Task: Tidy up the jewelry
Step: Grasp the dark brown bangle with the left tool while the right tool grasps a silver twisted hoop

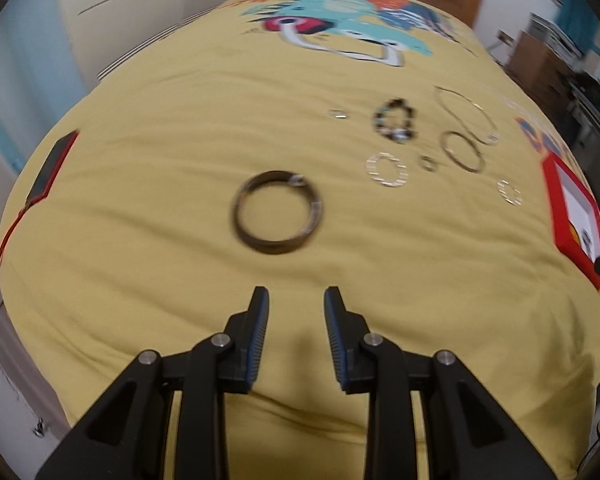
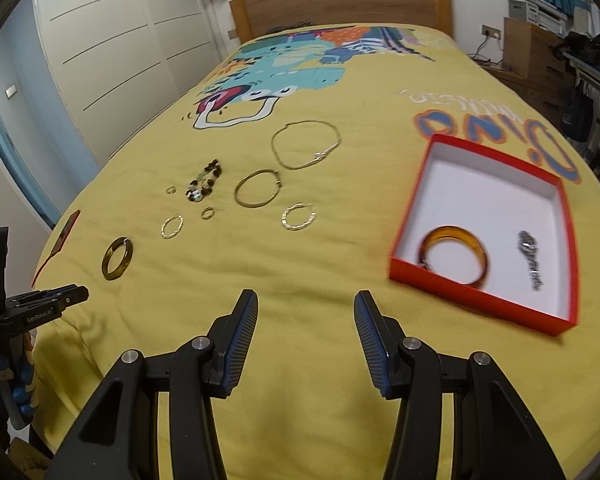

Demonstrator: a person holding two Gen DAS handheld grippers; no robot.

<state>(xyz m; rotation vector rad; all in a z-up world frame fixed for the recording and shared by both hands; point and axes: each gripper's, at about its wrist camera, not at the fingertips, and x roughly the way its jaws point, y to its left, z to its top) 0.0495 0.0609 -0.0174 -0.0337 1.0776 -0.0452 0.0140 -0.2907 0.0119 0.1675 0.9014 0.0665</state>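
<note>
Right now both tongs hang released over the yellow bedspread (image 2: 340,240), nothing between their fingers. Left tongs (image 1: 296,300) point at a dark brown bangle (image 1: 278,212) lying flat just ahead of them. Right tongs (image 2: 306,304) sit near the red box (image 2: 476,296), which holds an amber bangle (image 2: 456,256) and a small silver piece (image 2: 530,258). Left of the box, well apart, lie a gold chain (image 2: 306,144), a thin gold bangle (image 2: 258,188), a beaded bracelet (image 2: 204,186) and several hoop earrings (image 2: 299,216).
</note>
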